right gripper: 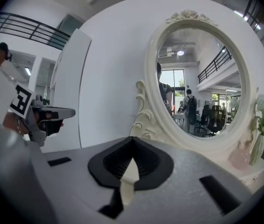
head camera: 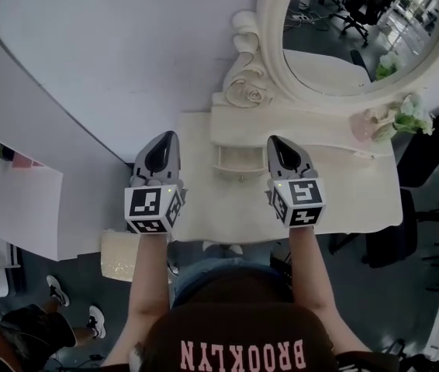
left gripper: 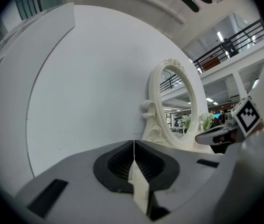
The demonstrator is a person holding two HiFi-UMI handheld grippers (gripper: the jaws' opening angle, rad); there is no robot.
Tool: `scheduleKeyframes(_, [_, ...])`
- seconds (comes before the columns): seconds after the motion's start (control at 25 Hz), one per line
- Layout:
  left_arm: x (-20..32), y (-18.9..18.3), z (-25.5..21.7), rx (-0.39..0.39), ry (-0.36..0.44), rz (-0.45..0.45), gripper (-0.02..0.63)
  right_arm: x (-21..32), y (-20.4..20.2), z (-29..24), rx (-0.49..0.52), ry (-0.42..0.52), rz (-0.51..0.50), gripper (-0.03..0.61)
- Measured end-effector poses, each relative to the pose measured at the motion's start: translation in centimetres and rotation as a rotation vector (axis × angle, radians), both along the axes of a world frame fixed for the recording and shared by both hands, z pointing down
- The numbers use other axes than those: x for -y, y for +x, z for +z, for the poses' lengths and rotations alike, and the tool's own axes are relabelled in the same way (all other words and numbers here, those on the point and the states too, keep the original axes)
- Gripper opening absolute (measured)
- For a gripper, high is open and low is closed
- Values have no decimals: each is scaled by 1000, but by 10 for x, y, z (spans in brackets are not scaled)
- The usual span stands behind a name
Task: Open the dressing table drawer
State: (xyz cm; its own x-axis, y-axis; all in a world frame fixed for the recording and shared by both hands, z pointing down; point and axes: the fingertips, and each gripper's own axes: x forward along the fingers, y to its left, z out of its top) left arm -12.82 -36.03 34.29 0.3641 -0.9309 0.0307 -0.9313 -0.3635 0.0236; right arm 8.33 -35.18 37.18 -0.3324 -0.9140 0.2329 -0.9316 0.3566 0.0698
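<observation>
2 grippers hover side by side above the cream dressing table (head camera: 359, 200). The left gripper (head camera: 167, 140) and right gripper (head camera: 279, 146) both have their jaws pressed together, nothing between them. The small drawer (head camera: 239, 161) sits below the oval mirror (head camera: 359, 45), between the 2 gripper tips.

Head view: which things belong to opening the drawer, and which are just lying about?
Job: dressing table, its small centre drawer, left gripper, right gripper, both shut and empty.
Lying about: oval mirror, pink vase, flowers.
</observation>
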Motion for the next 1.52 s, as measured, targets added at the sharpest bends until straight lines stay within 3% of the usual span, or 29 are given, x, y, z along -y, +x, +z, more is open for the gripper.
scheduleKeyframes(0.44, [12, 6, -77, -29, 169, -4, 5, -18, 11, -98, -20, 245, -62, -2])
scheduleKeyframes(0.76, [2, -1, -120, -24, 272, 3, 6, -38, 43, -161, -39, 467, -8, -2])
scheduleKeyframes(1.04, [-4, 4, -122, -17, 276, 25, 5, -48, 53, -171, -35, 508, 23, -2])
scheduleKeyframes(1.52, [-10, 10, -123, -14, 297, 57, 5, -52, 57, -164, -61, 479, 60, -2])
